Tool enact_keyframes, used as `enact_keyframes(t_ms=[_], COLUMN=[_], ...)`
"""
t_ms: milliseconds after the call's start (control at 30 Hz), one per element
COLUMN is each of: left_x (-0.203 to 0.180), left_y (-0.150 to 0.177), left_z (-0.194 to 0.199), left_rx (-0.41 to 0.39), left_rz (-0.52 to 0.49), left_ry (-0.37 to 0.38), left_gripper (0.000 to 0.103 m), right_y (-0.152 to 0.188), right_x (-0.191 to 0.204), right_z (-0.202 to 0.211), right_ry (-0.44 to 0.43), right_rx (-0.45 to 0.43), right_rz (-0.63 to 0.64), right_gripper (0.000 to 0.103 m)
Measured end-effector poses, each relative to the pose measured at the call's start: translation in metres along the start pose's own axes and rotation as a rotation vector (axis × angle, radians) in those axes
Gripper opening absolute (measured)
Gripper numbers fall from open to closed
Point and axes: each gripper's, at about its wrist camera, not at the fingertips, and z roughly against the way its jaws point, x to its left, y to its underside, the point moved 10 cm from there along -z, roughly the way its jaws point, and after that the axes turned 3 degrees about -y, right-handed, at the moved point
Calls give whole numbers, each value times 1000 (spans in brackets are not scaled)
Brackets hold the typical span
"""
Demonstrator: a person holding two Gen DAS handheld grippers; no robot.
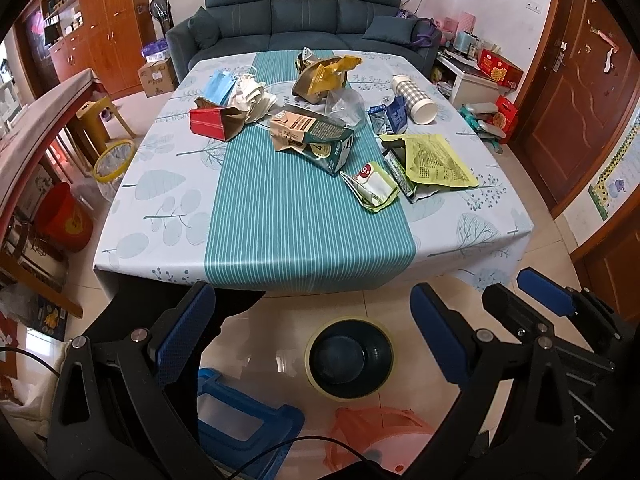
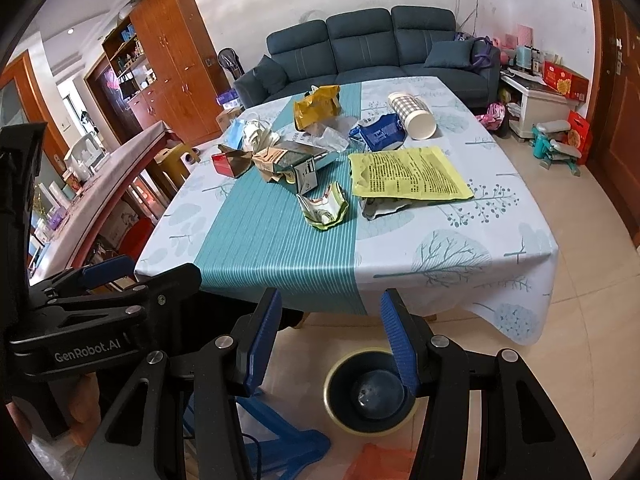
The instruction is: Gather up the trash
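Trash lies scattered on the table [image 1: 276,220]: a red carton [image 1: 208,122], a crushed green box [image 1: 316,138], a yellow-green flat packet [image 1: 434,158], a small crumpled wrapper [image 1: 372,186], a gold bag [image 1: 324,76], a checked paper cup [image 1: 414,98], a blue carton [image 1: 394,114] and face masks [image 1: 236,90]. A dark bin with a yellow rim [image 1: 348,358] stands on the floor before the table. My left gripper [image 1: 312,332] is open and empty, above the bin. My right gripper [image 2: 332,336] is open and empty, also near the bin [image 2: 370,392].
A blue stool [image 1: 244,420] and an orange stool [image 1: 376,436] stand on the floor below me. A second yellow-rimmed basket [image 1: 114,160] and a red bucket [image 1: 66,216] sit left of the table. A sofa [image 1: 304,20] is behind it.
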Motion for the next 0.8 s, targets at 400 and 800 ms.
enact_keyframes(t_ms=[400,800], left_x=[3,2], left_y=[-2,-4], left_z=[3,-1], left_rx=[-13,-6], left_rz=[-5,-62], left_ry=[4,17], left_gripper=[97,97], right_y=[-8,-19], right_x=[1,9], right_z=[7,9], right_ry=[5,5], right_rx=[-38,-55], right_rz=[0,4], right_gripper=[53,53])
